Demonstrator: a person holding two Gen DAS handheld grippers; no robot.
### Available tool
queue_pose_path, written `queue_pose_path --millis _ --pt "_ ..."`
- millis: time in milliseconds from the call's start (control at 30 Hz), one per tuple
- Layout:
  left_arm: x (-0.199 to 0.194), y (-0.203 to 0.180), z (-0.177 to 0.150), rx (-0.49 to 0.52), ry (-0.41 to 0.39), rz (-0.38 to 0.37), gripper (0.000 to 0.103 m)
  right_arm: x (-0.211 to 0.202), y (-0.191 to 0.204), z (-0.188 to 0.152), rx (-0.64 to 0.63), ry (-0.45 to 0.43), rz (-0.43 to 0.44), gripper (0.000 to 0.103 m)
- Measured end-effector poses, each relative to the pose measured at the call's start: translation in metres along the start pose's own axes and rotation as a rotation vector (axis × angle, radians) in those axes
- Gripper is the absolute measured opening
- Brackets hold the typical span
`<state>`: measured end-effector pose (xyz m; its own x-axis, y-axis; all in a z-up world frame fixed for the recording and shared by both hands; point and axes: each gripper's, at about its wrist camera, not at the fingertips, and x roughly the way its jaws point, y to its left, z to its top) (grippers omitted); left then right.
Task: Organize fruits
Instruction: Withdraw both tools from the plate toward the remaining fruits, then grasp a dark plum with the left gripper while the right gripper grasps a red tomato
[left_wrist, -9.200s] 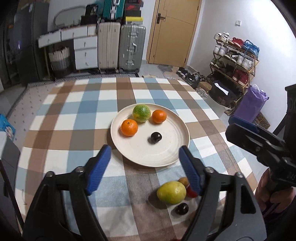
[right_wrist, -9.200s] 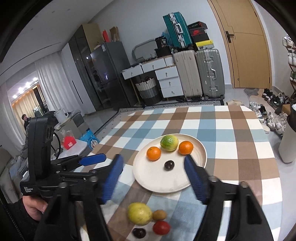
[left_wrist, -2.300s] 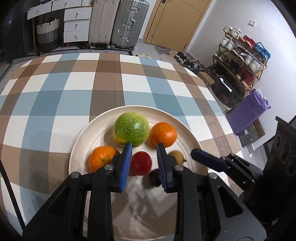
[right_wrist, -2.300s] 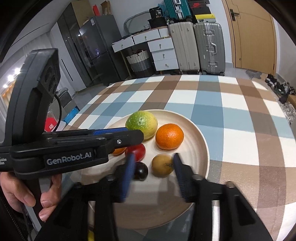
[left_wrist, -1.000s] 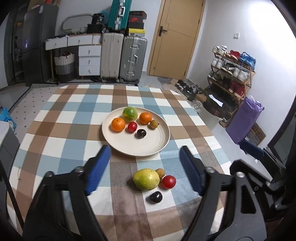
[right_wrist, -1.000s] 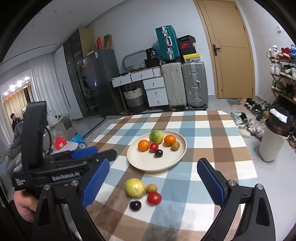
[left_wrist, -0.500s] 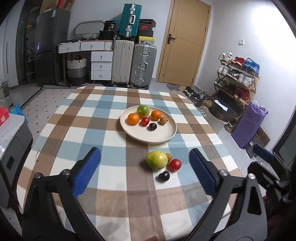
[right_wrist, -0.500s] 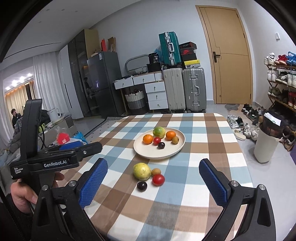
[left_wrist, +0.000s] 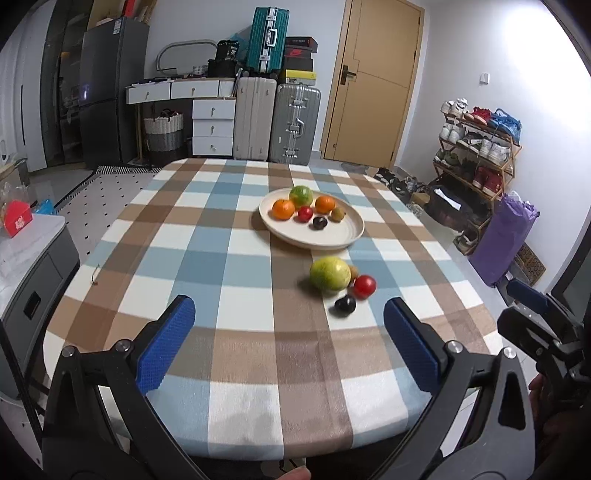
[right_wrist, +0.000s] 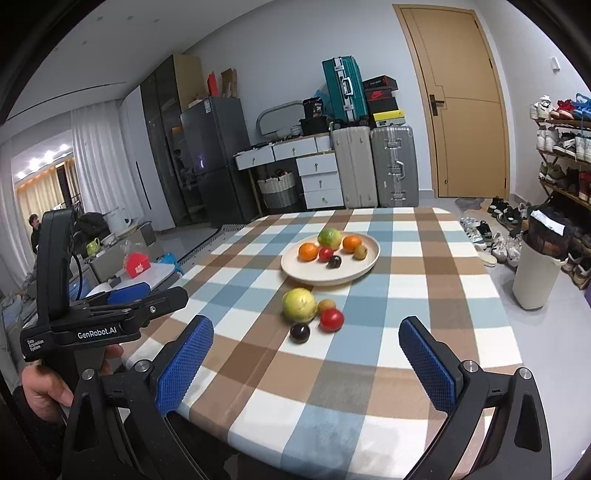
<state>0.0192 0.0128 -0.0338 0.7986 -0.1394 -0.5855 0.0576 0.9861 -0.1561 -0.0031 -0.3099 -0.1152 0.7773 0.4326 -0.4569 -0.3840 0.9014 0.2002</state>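
A cream plate (left_wrist: 332, 238) (right_wrist: 314, 275) on the checked tablecloth holds two oranges, a green citrus (left_wrist: 301, 195), a red fruit, a dark plum and a small brown fruit. In front of it on the cloth lie a yellow-green fruit (left_wrist: 330, 273) (right_wrist: 299, 304), a small brown fruit (right_wrist: 326, 305), a red fruit (left_wrist: 364, 286) (right_wrist: 331, 319) and a dark plum (left_wrist: 345, 304) (right_wrist: 299, 332). My left gripper (left_wrist: 288, 343) is open and empty over the near table edge. My right gripper (right_wrist: 304, 363) is open and empty, also at the near edge.
The table's near edge (left_wrist: 280, 448) is right below both grippers. The left gripper's body (right_wrist: 103, 317) shows at left in the right wrist view. Suitcases (left_wrist: 273, 122), drawers, a shoe rack (left_wrist: 476, 147) and a white bin (right_wrist: 535, 273) stand around the table.
Both grippers have pulled back and up from the plate to the near table edge and opened wide. A red fruit and a brown fruit now lie on the plate.
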Motion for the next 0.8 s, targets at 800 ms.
queue_pose_path --millis 800 --pt "0.134 -0.023 -0.027 0.008 0.221 -0.090 0.102 0.066 -0.045 -0.042 0.077 0.095 -0.009 0.102"
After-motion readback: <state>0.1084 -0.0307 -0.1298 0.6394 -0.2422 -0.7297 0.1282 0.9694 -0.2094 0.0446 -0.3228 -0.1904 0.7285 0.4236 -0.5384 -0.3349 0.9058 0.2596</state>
